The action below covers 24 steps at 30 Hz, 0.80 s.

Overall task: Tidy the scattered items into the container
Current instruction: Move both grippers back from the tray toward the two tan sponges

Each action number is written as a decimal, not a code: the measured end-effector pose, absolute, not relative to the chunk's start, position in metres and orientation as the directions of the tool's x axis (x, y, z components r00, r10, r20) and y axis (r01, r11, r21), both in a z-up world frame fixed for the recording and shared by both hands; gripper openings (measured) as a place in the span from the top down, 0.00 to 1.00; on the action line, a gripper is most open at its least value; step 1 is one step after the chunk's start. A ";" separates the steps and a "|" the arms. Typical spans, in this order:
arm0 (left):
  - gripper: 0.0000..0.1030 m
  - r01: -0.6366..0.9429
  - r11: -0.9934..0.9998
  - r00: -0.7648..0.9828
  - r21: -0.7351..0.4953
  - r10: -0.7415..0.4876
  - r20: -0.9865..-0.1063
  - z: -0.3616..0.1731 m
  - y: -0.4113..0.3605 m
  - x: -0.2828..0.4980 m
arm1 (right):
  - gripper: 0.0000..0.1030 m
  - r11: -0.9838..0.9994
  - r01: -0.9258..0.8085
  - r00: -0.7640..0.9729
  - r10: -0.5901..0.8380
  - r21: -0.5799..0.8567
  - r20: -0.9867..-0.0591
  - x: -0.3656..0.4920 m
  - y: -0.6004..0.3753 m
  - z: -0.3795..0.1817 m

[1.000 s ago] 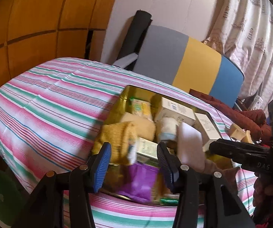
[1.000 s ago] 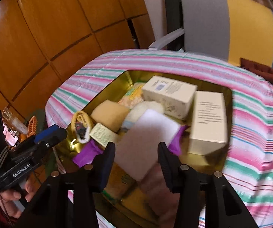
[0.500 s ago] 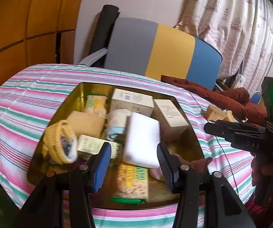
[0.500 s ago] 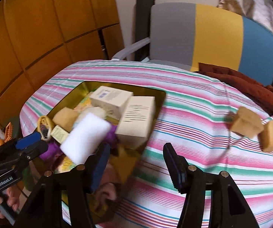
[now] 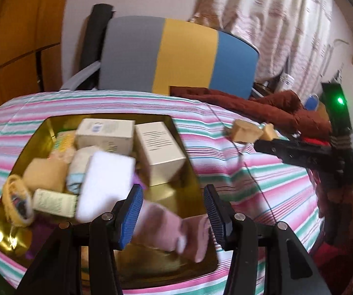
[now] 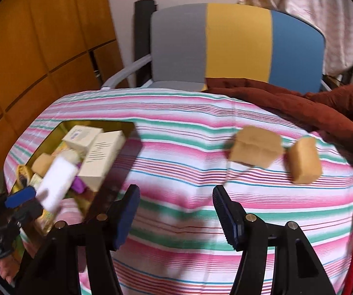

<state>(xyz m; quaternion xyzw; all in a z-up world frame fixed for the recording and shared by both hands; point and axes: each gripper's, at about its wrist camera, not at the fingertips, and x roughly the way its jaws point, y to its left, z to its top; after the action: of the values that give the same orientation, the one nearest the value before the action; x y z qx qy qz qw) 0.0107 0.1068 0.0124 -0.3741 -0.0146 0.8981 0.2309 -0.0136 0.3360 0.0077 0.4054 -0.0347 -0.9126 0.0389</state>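
A gold tin (image 5: 21, 147) (image 6: 60, 129) on the striped cloth holds boxes, a white sponge (image 5: 105, 184) (image 6: 57, 188), a pink cloth (image 5: 166, 231) and other small items. Two tan sponges (image 6: 256, 146) (image 6: 304, 159) lie on the cloth to the right; they also show in the left wrist view (image 5: 246, 132). My left gripper (image 5: 174, 215) is open and empty over the tin's near side. My right gripper (image 6: 176, 215) is open and empty over the bare cloth, short of the tan sponges.
A grey, yellow and blue chair (image 6: 237, 41) stands behind the table. A rust-brown garment (image 6: 311, 108) lies at the table's far right edge. Wooden panels (image 6: 28, 49) are on the left. A thin cord (image 5: 247, 162) runs across the cloth.
The white sponge left my right gripper and lies in the tin. Both views swung right; my right gripper moved off the tin toward the tan sponges.
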 end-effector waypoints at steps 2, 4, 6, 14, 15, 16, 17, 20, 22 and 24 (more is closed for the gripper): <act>0.50 -0.425 -0.884 -0.603 -0.196 0.438 -0.667 0.013 0.118 0.011 | 0.39 -0.996 0.024 -0.668 -0.082 0.089 -0.740 -0.014 0.348 0.007; 0.50 -0.444 -0.874 -0.590 -0.197 0.451 -0.670 0.014 0.128 0.010 | 0.39 -0.997 0.005 -0.667 -0.058 0.073 -0.742 -0.016 0.361 0.007; 0.50 -0.464 -0.864 -0.576 -0.197 0.463 -0.674 0.014 0.138 0.010 | 0.39 -0.998 -0.013 -0.667 -0.033 0.056 -0.745 -0.017 0.372 0.007; 0.50 -0.539 -0.822 -0.541 -0.182 0.504 -0.674 0.018 0.173 0.014 | 0.36 -0.992 -0.126 -0.644 0.091 -0.012 -0.759 -0.028 0.436 -0.002; 0.50 -0.546 -0.819 -0.537 -0.178 0.506 -0.675 0.018 0.177 0.015 | 0.30 -0.988 -0.152 -0.645 0.122 -0.030 -0.755 -0.029 0.447 -0.003; 0.50 -0.551 -0.816 -0.534 -0.174 0.505 -0.678 0.017 0.180 0.014 | 0.24 -0.983 -0.177 -0.648 0.147 -0.041 -0.747 -0.031 0.457 -0.003; 0.50 -0.557 -0.813 -0.528 -0.171 0.505 -0.683 0.016 0.184 0.015 | 0.23 -0.980 -0.192 -0.652 0.162 -0.046 -0.741 -0.032 0.465 -0.004; 0.50 -0.566 -0.808 -0.517 -0.165 0.503 -0.692 0.014 0.193 0.014 | 0.22 -0.970 -0.237 -0.656 0.205 -0.059 -0.727 -0.038 0.491 -0.008; 0.50 -0.570 -0.805 -0.509 -0.165 0.504 -0.698 0.013 0.199 0.013 | 0.20 -0.966 -0.256 -0.649 0.205 -0.043 -0.733 -0.046 0.508 -0.014; 0.50 -0.571 -0.805 -0.505 -0.162 0.500 -0.704 0.012 0.204 0.011 | 0.19 -0.965 -0.262 -0.651 0.184 -0.009 -0.737 -0.052 0.521 -0.019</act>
<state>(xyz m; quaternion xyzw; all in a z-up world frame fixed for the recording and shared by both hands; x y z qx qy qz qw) 0.0107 0.2043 0.0124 -0.3899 0.0453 0.8663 0.3089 -0.0523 0.5208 -0.0192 0.3995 -0.0490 -0.9071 -0.1228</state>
